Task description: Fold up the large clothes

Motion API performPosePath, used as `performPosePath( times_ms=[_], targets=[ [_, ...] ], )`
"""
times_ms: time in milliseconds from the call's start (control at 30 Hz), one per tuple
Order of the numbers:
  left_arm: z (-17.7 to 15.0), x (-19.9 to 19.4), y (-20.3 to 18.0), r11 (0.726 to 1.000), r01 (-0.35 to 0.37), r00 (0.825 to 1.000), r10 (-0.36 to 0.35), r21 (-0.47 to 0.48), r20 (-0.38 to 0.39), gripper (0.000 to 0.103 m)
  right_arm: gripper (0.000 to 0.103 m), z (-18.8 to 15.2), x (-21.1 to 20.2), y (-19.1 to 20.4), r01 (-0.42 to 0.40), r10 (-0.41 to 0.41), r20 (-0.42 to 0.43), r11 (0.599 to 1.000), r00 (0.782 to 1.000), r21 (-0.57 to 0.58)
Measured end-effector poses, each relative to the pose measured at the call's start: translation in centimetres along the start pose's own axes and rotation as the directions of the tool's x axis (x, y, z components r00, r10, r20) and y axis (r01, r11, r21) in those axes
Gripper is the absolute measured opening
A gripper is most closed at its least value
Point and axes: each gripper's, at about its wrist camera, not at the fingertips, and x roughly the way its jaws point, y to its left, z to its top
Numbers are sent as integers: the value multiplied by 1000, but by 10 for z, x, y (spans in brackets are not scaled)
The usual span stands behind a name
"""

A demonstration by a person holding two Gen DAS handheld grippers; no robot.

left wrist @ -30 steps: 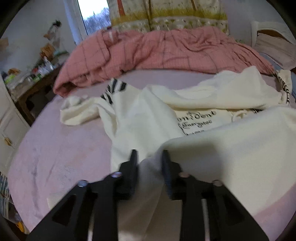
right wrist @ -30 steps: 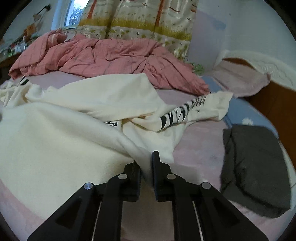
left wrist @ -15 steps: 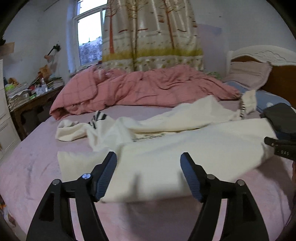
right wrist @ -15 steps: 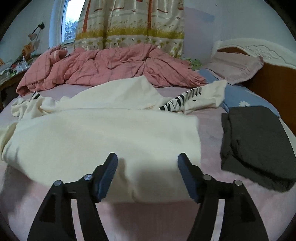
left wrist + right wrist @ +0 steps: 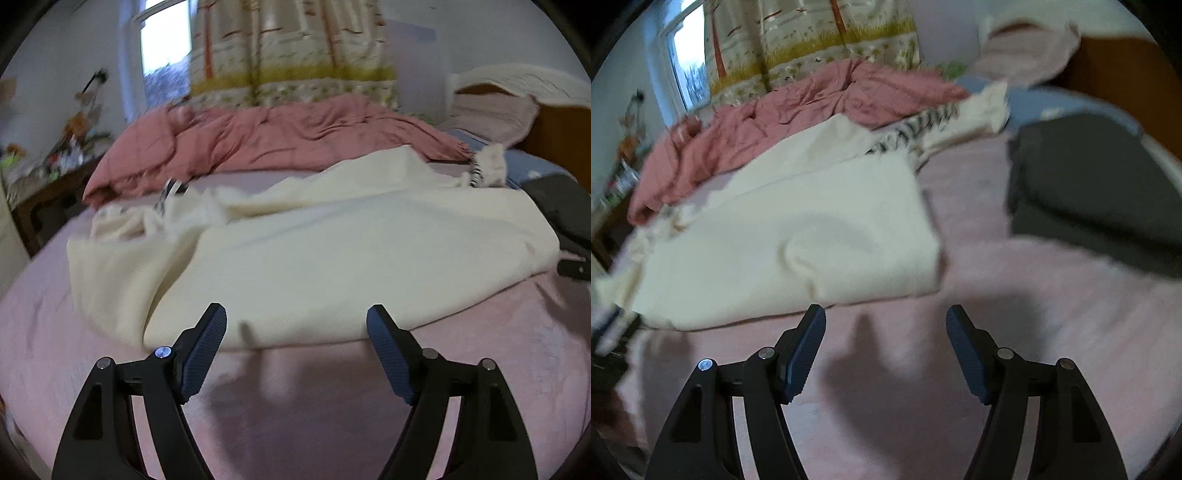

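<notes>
Both tongs are empty: left tongs still opening wide, right tongs wide, nothing between either pair. Straight ahead of them the cream garment lies on the bed, its folded near edge just beyond my left tips. Its long axis runs across my reach, so my left is nearer; the right points just past its right corner.
</notes>
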Motion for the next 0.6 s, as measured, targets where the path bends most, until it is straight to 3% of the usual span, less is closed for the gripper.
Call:
performPosePath(
  times_ms=[67, 100, 133, 167, 233, 300, 367, 467, 600],
  targets=[
    [-6, -1, 22, 993, 50, 998, -53, -103, -23, 78, 70, -6, 6, 3, -149, 150, -39, 988, 988, 45],
    [-8, 1, 36, 979, 89, 994, -98, -182, -39, 78, 70, -10, 11, 11, -227, 230, -74, 973, 970, 40],
    [-10, 2, 53, 957, 115, 990, -133, -268, -49, 78, 70, -13, 15, 19, -254, 255, -93, 967, 962, 26],
    [-13, 3, 68, 929, 132, 986, -160, -345, -53, 78, 70, -17, 19, 27, -251, 251, -102, 968, 963, 13],
    [-22, 5, 102, 849, 160, 976, -212, -504, -46, 77, 70, -23, 32, 31, -222, 229, -126, 973, 965, 66],
    [-29, 5, 125, 796, 158, 975, -218, -584, -34, 77, 70, -24, 40, 24, -230, 249, -119, 961, 961, 153],
    [-31, 5, 134, 795, 156, 976, -217, -586, -35, 77, 71, -20, 41, 19, -248, 272, -85, 944, 959, 220],
    [-33, 8, 134, 814, 116, 974, -206, -569, -96, 80, 80, -17, 47, 25, -253, 275, -86, 946, 958, 203],
    [-38, 26, 135, 780, 115, 960, -246, -616, -132, 94, 82, -16, 53, 38, -220, 234, -69, 961, 970, 165]
  ],
)
